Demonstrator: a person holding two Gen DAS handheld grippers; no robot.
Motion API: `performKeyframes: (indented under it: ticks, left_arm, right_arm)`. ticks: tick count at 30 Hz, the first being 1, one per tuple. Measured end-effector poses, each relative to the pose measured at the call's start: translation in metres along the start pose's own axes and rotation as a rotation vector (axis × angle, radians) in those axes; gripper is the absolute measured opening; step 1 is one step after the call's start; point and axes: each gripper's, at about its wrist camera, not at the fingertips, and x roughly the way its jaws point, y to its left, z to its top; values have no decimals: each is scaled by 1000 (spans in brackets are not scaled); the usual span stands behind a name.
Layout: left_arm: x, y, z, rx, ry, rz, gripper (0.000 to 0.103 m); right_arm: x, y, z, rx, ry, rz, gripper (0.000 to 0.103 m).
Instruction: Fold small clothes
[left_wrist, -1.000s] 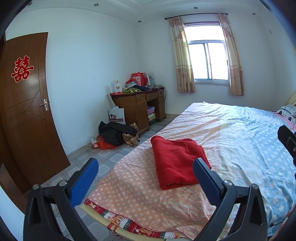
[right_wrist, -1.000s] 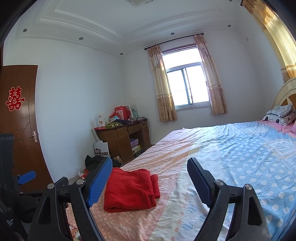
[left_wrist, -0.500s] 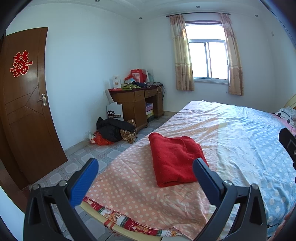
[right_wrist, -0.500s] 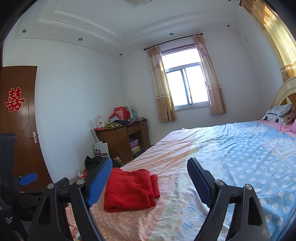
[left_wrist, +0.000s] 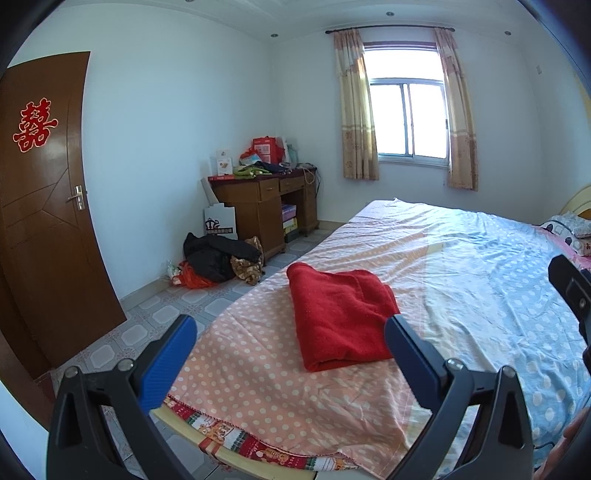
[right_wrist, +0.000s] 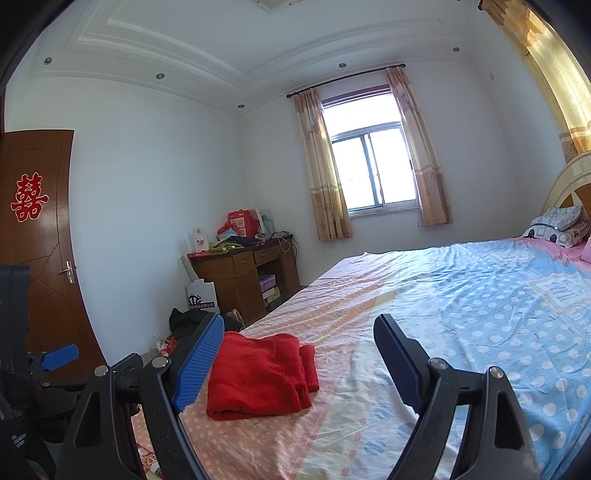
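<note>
A red garment (left_wrist: 340, 314) lies folded into a neat rectangle on the bed (left_wrist: 461, 266), near its foot, on the pink dotted part of the sheet. It also shows in the right wrist view (right_wrist: 258, 373). My left gripper (left_wrist: 291, 354) is open and empty, held back from the foot of the bed, short of the garment. My right gripper (right_wrist: 299, 358) is open and empty, held above the bed to the right of the garment. The left gripper's blue pad (right_wrist: 59, 354) shows at the left edge of the right wrist view.
A wooden desk (left_wrist: 266, 206) piled with boxes and bags stands by the far wall. Dark clothes (left_wrist: 218, 254) lie heaped on the tiled floor beside it. A brown door (left_wrist: 44, 206) is at left. Pillows (right_wrist: 557, 225) lie at the bed's head.
The left gripper has drawn back and tilted up a little, so the garment sits slightly farther away. The right gripper has barely moved. Both stay open.
</note>
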Motion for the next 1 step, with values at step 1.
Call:
performKeyframes:
  ticks: [1]
  left_arm:
    - [1, 1, 0, 0, 2, 4, 103]
  right_arm:
    - [0, -1, 0, 1, 0, 0, 84]
